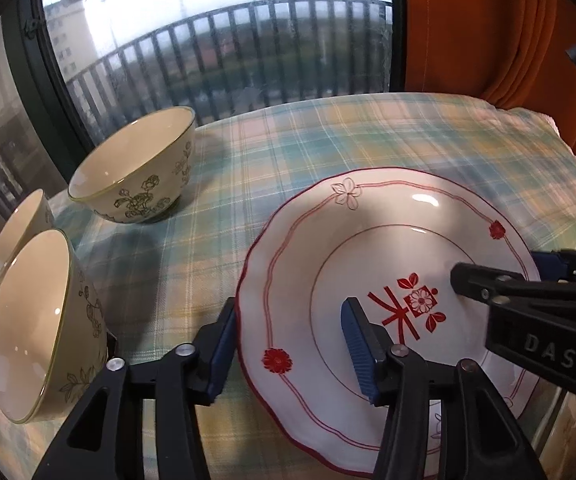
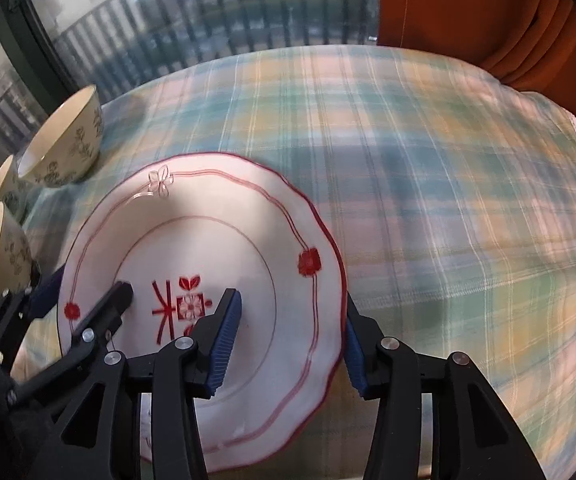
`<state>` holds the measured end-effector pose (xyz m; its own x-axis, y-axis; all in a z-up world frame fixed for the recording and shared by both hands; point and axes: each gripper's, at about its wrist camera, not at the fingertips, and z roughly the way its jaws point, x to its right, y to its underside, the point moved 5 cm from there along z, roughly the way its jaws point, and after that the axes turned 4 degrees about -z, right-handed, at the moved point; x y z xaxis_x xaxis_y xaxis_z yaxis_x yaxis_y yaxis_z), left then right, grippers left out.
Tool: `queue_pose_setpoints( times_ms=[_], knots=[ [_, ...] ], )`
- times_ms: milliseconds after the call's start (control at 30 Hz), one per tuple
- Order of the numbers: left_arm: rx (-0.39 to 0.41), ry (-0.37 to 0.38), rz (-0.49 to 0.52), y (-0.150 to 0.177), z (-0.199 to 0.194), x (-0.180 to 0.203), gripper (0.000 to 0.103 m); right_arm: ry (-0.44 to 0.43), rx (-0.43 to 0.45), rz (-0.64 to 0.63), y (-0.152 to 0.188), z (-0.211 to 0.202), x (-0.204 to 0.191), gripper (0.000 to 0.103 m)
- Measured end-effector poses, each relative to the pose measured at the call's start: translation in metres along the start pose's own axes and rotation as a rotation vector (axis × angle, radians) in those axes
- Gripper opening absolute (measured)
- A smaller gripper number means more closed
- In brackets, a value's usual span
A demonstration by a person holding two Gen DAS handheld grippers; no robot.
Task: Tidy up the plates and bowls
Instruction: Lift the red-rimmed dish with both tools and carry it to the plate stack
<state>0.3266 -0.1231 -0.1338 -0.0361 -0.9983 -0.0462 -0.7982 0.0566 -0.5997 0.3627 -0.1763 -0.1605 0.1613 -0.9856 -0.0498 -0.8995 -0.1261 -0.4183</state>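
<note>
A white plate [image 1: 387, 248] with red trim and a red emblem lies near the table's front edge; it also shows in the right wrist view [image 2: 208, 248]. My left gripper [image 1: 289, 344] is open and straddles the plate's left rim, one finger over the plate, one outside. My right gripper [image 2: 289, 340] is open and straddles the plate's right rim the same way. Three cream bowls with dark flower prints stand to the left: one farther back [image 1: 136, 172], one close by [image 1: 36, 320], and one behind it [image 1: 16, 232].
The table wears a green and yellow plaid cloth [image 2: 427, 180]. A window with a balcony railing [image 1: 224, 52] lies behind the table. An orange curtain [image 1: 487, 28] hangs at the back right. The right side of the cloth is bare.
</note>
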Motion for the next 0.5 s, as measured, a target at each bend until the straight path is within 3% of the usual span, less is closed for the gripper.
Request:
queue_pose_setpoints(
  times_ms=[233, 500],
  knots=[
    [-0.029, 0.037, -0.047, -0.001, -0.006, -0.006, 0.053, 0.077, 0.042, -0.030, 0.003, -0.011, -0.007, 0.052],
    [0.061, 0.029, -0.067, -0.006, -0.047, -0.012, 0.053, 0.089, 0.131, -0.041, 0.006, -0.053, -0.017, 0.052]
  ],
)
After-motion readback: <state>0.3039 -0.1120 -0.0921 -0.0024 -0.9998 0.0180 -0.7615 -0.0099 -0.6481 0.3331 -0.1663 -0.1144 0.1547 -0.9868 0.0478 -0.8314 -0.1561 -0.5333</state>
